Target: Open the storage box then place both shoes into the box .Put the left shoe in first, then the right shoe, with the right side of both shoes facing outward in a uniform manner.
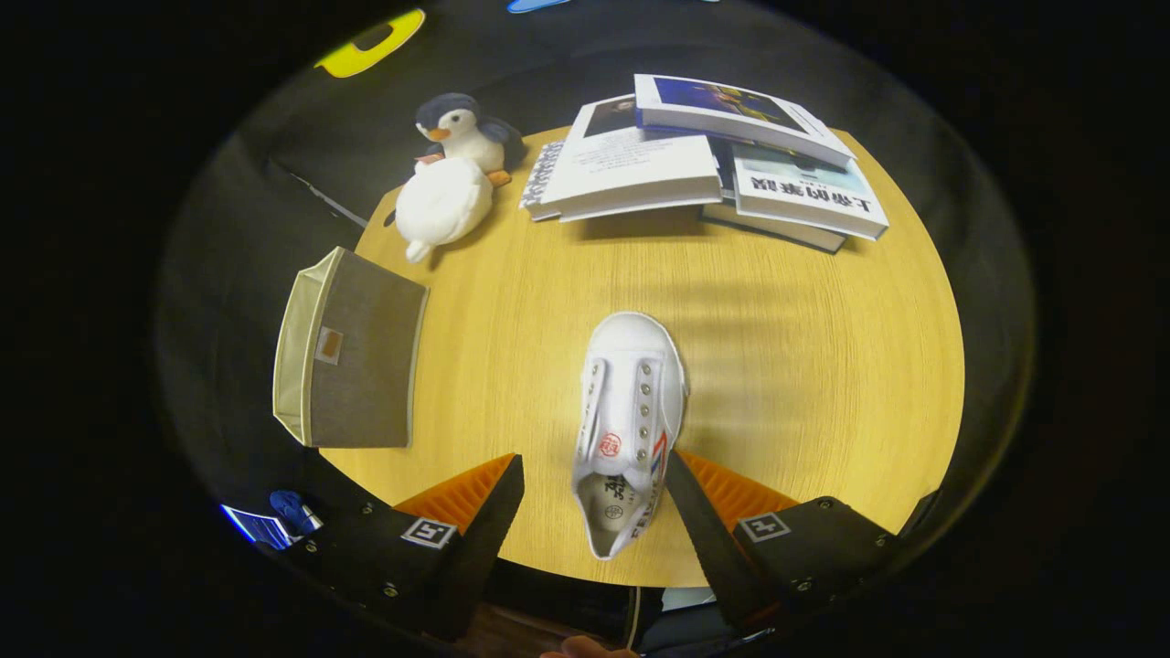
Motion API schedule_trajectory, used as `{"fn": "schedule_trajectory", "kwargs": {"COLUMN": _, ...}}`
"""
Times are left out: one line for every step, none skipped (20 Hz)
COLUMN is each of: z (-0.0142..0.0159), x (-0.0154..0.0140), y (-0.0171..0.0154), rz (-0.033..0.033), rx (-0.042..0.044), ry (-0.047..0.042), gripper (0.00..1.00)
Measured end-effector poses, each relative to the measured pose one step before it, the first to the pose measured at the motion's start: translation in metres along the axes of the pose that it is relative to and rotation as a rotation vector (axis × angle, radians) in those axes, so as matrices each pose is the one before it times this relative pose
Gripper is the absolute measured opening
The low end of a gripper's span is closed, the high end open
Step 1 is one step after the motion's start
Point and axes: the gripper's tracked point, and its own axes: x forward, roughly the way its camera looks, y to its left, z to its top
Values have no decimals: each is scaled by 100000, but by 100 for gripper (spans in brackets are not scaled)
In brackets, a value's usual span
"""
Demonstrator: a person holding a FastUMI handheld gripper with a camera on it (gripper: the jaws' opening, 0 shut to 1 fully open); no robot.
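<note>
A white canvas shoe [631, 402] lies on the round wooden table [823, 366], toe pointing away from me, heel opening toward me near the table's near edge. My gripper [594, 466] is open, with a finger on each side of the shoe's heel end. The right finger [695, 503] is at or against the shoe's side, and a gap separates the left finger [498, 498] from it. The storage box [352, 352], grey fabric with a pale lining and a small tag, sits at the table's left edge, well left of the fingers. Whether it stands open I cannot tell.
A penguin plush [466, 132] and a white round plush [443, 206] sit at the far left of the table. A spread stack of books [704, 164] covers the far side. A fingertip [585, 649] shows below the gripper.
</note>
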Motion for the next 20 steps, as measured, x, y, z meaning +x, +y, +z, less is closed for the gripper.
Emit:
{"fn": "schedule_trajectory", "kwargs": {"z": -903, "x": 308, "y": -514, "rz": -298, "rx": -531, "ry": 1422, "gripper": 96}}
{"fn": "schedule_trajectory", "kwargs": {"z": -650, "x": 356, "y": -371, "rz": -390, "rx": -663, "ry": 1624, "gripper": 96}}
{"fn": "schedule_trajectory", "kwargs": {"z": -693, "x": 435, "y": -213, "rz": -301, "rx": -1345, "ry": 2070, "gripper": 96}}
{"fn": "schedule_trajectory", "kwargs": {"z": -393, "x": 485, "y": -209, "rz": -1136, "rx": -1710, "ry": 1652, "gripper": 96}}
{"fn": "schedule_trajectory", "kwargs": {"z": -419, "x": 524, "y": -426, "rz": -1894, "rx": -1557, "ry": 1517, "gripper": 96}}
{"fn": "schedule_trajectory", "kwargs": {"z": -477, "x": 516, "y": -324, "rz": -1120, "rx": -1495, "ry": 1775, "gripper": 96}}
{"fn": "schedule_trajectory", "kwargs": {"z": -99, "x": 764, "y": -160, "rz": -1249, "rx": -1044, "ry": 1452, "gripper": 96}}
{"fn": "schedule_trajectory", "kwargs": {"z": -27, "x": 636, "y": -333, "rz": -1733, "rx": -1421, "ry": 1530, "gripper": 97}}
{"fn": "schedule_trajectory", "kwargs": {"z": 38, "x": 654, "y": -447, "rz": -2339, "rx": -1214, "ry": 1469, "gripper": 97}}
{"fn": "schedule_trajectory", "kwargs": {"z": 352, "x": 507, "y": -345, "rz": -1809, "rx": -882, "ry": 805, "gripper": 96}}
{"fn": "schedule_trajectory", "kwargs": {"z": 480, "x": 498, "y": -111, "rz": -1606, "rx": -938, "ry": 458, "gripper": 97}}
{"fn": "schedule_trajectory", "kwargs": {"z": 458, "x": 441, "y": -120, "rz": -1142, "rx": -1338, "ry": 634, "gripper": 96}}
{"fn": "schedule_trajectory", "kwargs": {"z": -232, "x": 482, "y": 97, "rz": -564, "rx": -2646, "ry": 2429, "gripper": 96}}
{"fn": "schedule_trajectory", "kwargs": {"z": 116, "x": 661, "y": -184, "rz": -2345, "rx": -3039, "ry": 1265, "gripper": 96}}
{"fn": "schedule_trajectory", "kwargs": {"z": -50, "x": 692, "y": -353, "rz": -2859, "rx": -3450, "ry": 850, "gripper": 96}}
{"fn": "schedule_trajectory", "kwargs": {"z": 108, "x": 580, "y": -286, "rz": -2219, "rx": -2724, "ry": 524, "gripper": 96}}
{"fn": "schedule_trajectory", "kwargs": {"z": 72, "x": 112, "y": 554, "rz": 2653, "rx": 80, "ry": -51, "gripper": 93}}
{"fn": "schedule_trajectory", "kwargs": {"z": -58, "x": 27, "y": 418, "rz": 2128, "rx": 1338, "ry": 565, "gripper": 90}}
{"fn": "schedule_trajectory", "kwargs": {"z": -118, "x": 130, "y": 527, "rz": 2717, "rx": 1348, "ry": 236, "gripper": 70}}
{"fn": "schedule_trajectory", "kwargs": {"z": 31, "x": 116, "y": 5, "rz": 187, "rx": 230, "ry": -200, "gripper": 61}}
